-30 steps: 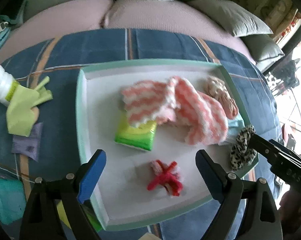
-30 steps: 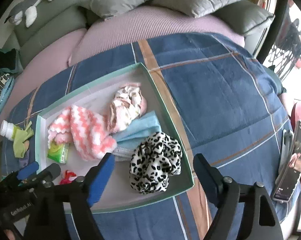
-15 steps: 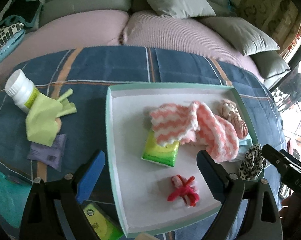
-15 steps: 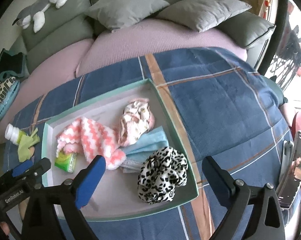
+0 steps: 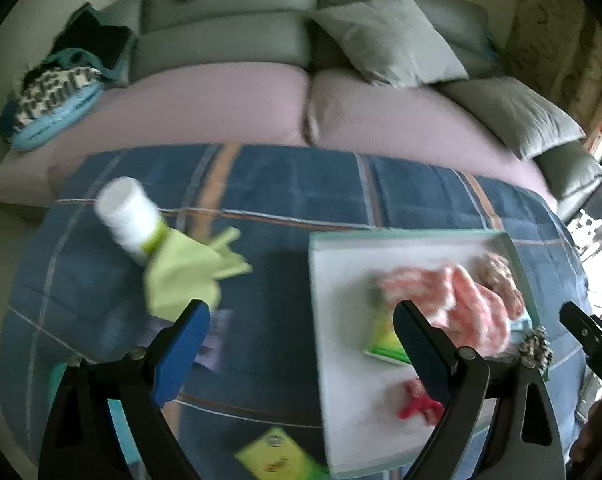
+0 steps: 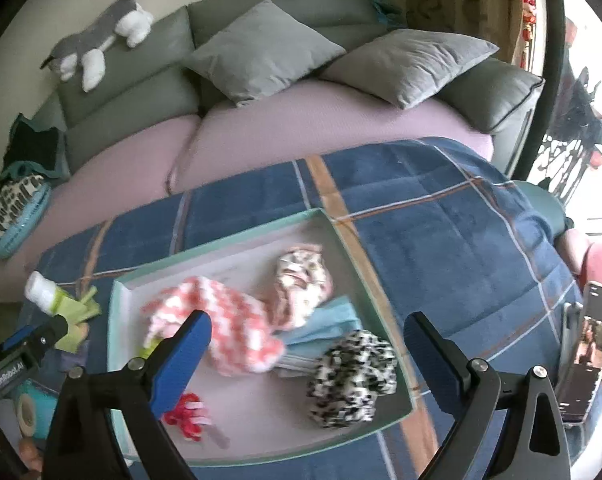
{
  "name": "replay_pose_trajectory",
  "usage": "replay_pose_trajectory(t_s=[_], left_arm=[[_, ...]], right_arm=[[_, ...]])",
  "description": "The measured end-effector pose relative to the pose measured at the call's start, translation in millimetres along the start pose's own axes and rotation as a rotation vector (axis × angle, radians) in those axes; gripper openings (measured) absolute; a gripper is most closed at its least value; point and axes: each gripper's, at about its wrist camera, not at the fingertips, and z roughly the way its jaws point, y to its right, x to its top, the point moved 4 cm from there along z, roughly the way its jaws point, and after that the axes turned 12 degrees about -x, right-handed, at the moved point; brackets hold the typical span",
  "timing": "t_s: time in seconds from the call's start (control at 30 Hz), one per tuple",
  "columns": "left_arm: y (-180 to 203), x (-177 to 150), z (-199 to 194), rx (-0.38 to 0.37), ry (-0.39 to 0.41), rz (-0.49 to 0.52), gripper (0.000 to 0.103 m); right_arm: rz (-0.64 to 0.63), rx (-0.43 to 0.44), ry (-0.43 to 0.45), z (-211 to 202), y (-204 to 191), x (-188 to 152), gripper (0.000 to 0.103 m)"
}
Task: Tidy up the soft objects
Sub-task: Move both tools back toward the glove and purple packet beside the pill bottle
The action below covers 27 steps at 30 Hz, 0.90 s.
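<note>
A mint-rimmed white tray (image 6: pixel 343 236) lies on the blue plaid cloth. It holds a pink-and-white knit piece (image 6: pixel 225 320), a cream scrunchie (image 6: pixel 301 284), a light blue cloth (image 6: pixel 325 326), a leopard scrunchie (image 6: pixel 351 376), a red hair tie (image 6: pixel 185 416) and a green tissue pack (image 5: pixel 385 344). My left gripper (image 5: pixel 301 350) is open and empty, raised over the cloth left of the tray (image 5: pixel 315 280). A yellow-green cloth (image 5: pixel 181 276) lies ahead of it. My right gripper (image 6: pixel 307 358) is open and empty above the tray's near side.
A white bottle (image 5: pixel 127 214) lies by the yellow-green cloth, a purple sachet (image 5: pixel 217 340) and a yellow packet (image 5: pixel 277 460) nearer. A roll of tape (image 6: pixel 27 414) sits at left. A phone (image 6: pixel 589 352) stands at right. A sofa with grey cushions (image 6: pixel 261 50) is behind.
Both grippers have pulled back and up from the tray. The left one has swung left, so the yellow-green cloth and bottle now lie ahead. Both stay open.
</note>
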Motion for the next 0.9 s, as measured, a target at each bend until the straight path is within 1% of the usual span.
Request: replay_pose_trajectory(t_s=[0.17,0.27,0.37,0.5,0.57,0.7,0.9], left_arm=[[-38.4,4.6,-18.4,0.102,0.033,-0.079,0.093],[-58.6,3.9,-28.1,0.117,0.050,-0.136,0.093],[-78.1,1.9,-37.7,0.133,0.061,-0.185,0.093],[-102.0,-2.9,-50.9,0.191,0.072,-0.232,0.093],[-113.3,-5.1,-55.6,0.208,0.076,-0.254,0.093],[-137.8,-12.8,-63.5,0.246,0.062,-0.304,0.093],[-165.7,-25.8,-66.5,0.301,0.022,-0.350,0.093]], right_arm=[[-0.027,0.004,0.024,-3.9,-18.2,-0.7,0.098],[-0.038,0.026,0.020,-4.7,-30.2,-2.2,0.098],[-0.070,0.053,0.013,-6.6,-51.0,-5.9,0.098],[-0.137,0.110,0.004,-9.3,-85.5,-14.0,0.098],[-0.166,0.141,-0.009,-8.8,-102.7,-19.0,0.098],[-0.204,0.183,-0.038,-7.8,-127.0,-29.3,0.098],[-0.282,0.213,-0.063,-9.9,-161.8,-45.7,0.098]])
